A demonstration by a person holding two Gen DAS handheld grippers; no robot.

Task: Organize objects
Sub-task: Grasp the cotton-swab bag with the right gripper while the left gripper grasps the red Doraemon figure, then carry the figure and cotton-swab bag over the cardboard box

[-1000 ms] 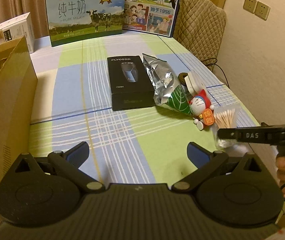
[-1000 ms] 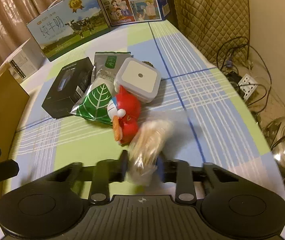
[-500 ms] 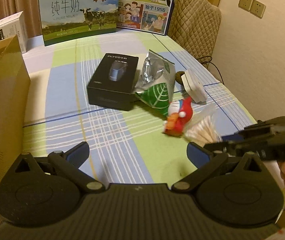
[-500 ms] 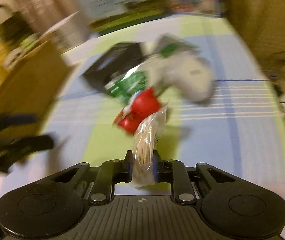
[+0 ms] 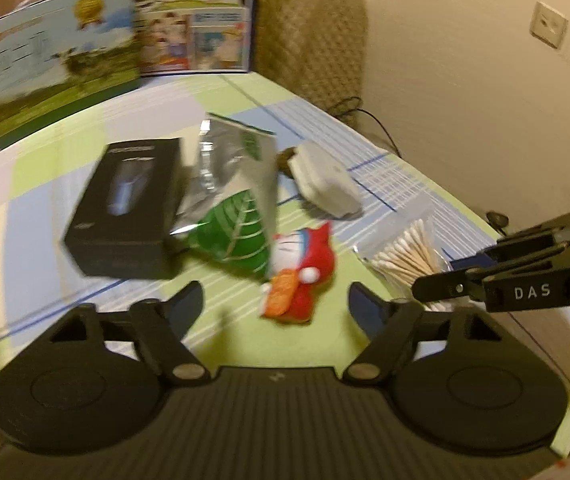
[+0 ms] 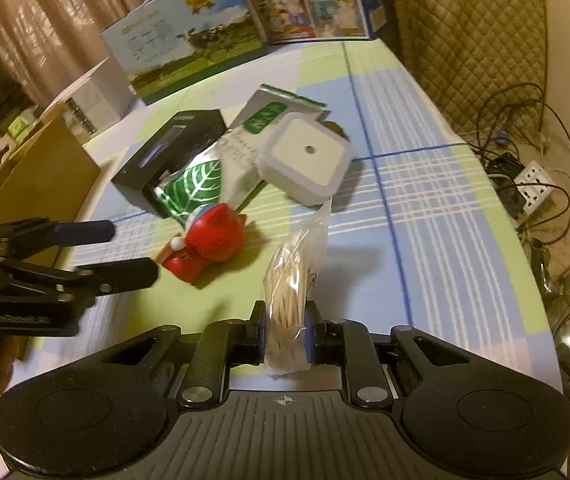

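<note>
Right gripper (image 6: 285,330) grips swab bag (image 6: 291,280) beside toy (image 6: 205,246); left gripper (image 5: 276,300) wide, empty. Next: carry bag toward box (image 6: 37,184).

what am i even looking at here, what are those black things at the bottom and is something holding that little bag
No robot here: a person holds a two-finger grabbing tool in each hand, and each tool carries a camera looking forward along its fingers, so the black shapes at the bottom are the tools themselves. One picture is from the left tool, which is open and holding nothing. The other is from the right tool, shut on a clear bag of cotton swabs. On the checked tablecloth lie a black box, a silver and green pouch, a white square gadget and a red toy figure.
</note>
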